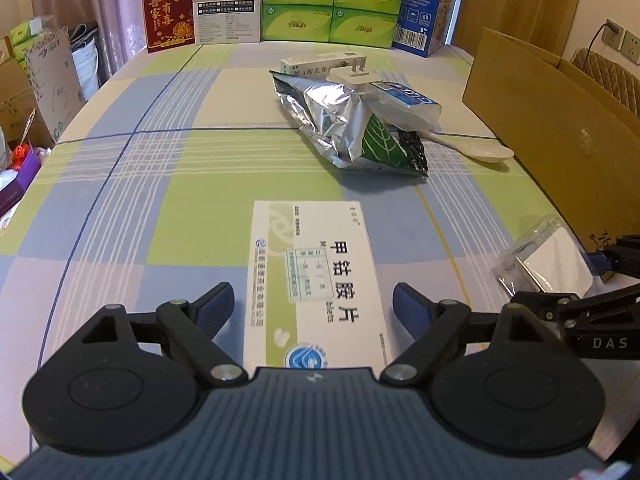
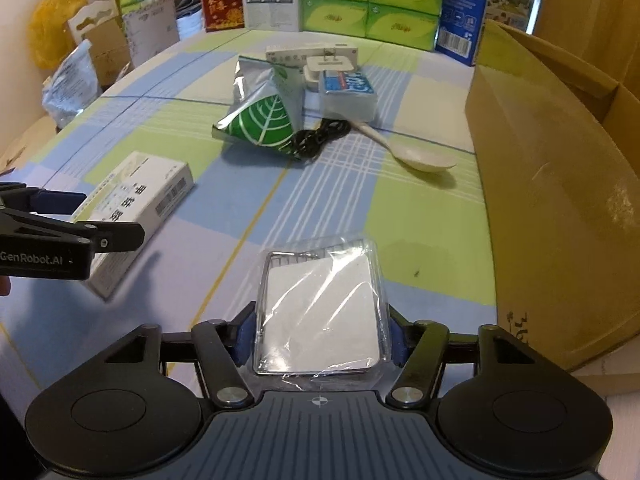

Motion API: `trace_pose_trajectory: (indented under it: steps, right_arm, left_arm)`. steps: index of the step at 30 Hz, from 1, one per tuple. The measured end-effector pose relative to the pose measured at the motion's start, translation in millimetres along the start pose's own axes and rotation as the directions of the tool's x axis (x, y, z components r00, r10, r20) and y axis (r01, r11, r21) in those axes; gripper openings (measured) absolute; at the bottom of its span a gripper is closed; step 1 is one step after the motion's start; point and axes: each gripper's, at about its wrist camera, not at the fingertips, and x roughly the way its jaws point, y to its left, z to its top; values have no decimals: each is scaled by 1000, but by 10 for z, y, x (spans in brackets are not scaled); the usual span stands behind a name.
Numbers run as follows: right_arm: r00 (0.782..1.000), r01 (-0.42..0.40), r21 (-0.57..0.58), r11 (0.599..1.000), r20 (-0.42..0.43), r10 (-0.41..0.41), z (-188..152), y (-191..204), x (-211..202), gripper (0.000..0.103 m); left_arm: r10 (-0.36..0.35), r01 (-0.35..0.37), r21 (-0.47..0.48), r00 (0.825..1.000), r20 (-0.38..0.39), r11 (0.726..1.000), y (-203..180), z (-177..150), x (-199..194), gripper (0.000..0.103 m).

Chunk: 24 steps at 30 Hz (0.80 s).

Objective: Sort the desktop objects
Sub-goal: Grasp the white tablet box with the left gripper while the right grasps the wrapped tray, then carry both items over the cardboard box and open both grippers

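A white medicine box [image 1: 316,276] with green print lies flat on the checked tablecloth. My left gripper [image 1: 314,300] stands open, its blue pads on either side of the box and apart from it. In the right wrist view the same medicine box [image 2: 136,208] lies at the left with the left gripper's fingers [image 2: 60,220] beside it. My right gripper [image 2: 318,332] is shut on a clear plastic packet [image 2: 320,312] with a white card inside. That clear packet [image 1: 544,260] also shows at the right edge of the left wrist view.
A pile sits mid-table: a silver foil bag [image 1: 344,128] with a green leaf, a black cable [image 2: 320,136], a white spoon [image 2: 416,156], a white plug [image 1: 352,76], a blue-white pack [image 2: 348,88]. An open cardboard box [image 2: 560,184] stands at the right. Tissue packs [image 1: 332,0] line the far edge.
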Motion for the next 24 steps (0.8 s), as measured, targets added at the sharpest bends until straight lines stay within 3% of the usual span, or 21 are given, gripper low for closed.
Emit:
trace_pose_trajectory:
  steps: [4, 6, 13, 24]
  right_arm:
    - [1000, -8, 16, 1000, 12, 7, 36, -4, -11, 58]
    - [1000, -8, 30, 1000, 18, 8, 53, -21, -16, 58]
    - [999, -19, 53, 998, 44, 17, 96, -37, -55, 58]
    - [992, -19, 78, 997, 127, 9, 134, -88, -262, 58]
  left_arm:
    - [13, -13, 26, 1000, -7, 1000, -41, 33, 60, 79]
    - [25, -24, 42, 1000, -18, 999, -69, 42, 106, 69]
    - [48, -47, 54, 998, -26, 997, -115, 32, 125, 67]
    - [37, -37, 50, 999, 0, 998, -217, 22, -152, 67]
